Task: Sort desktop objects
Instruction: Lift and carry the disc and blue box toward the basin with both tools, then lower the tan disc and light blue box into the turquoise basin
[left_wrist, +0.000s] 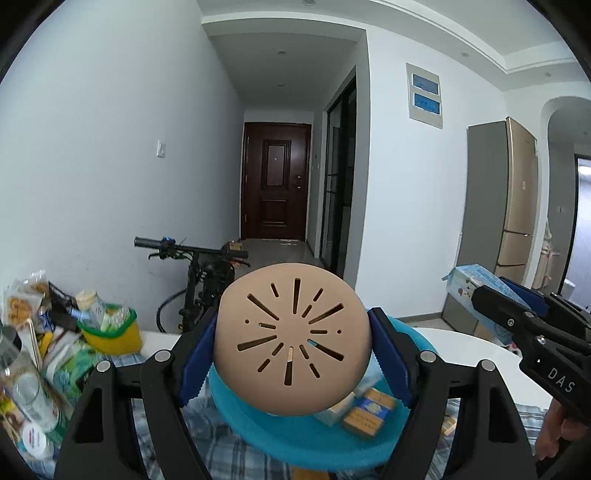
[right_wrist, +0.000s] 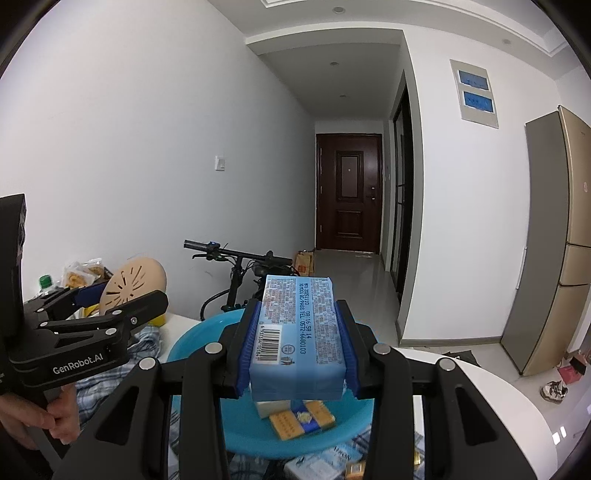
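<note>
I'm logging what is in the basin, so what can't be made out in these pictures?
- Left wrist: the tan slotted disc hides much of the blue basin; the packets there are blurred.
- Right wrist: the light blue pack covers the basin centre; its small print is unreadable.

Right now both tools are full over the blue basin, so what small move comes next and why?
Probably lower the right tool and release its blue packet into the blue basin: the packet hangs directly above it, where small snack packs already lie.
</note>
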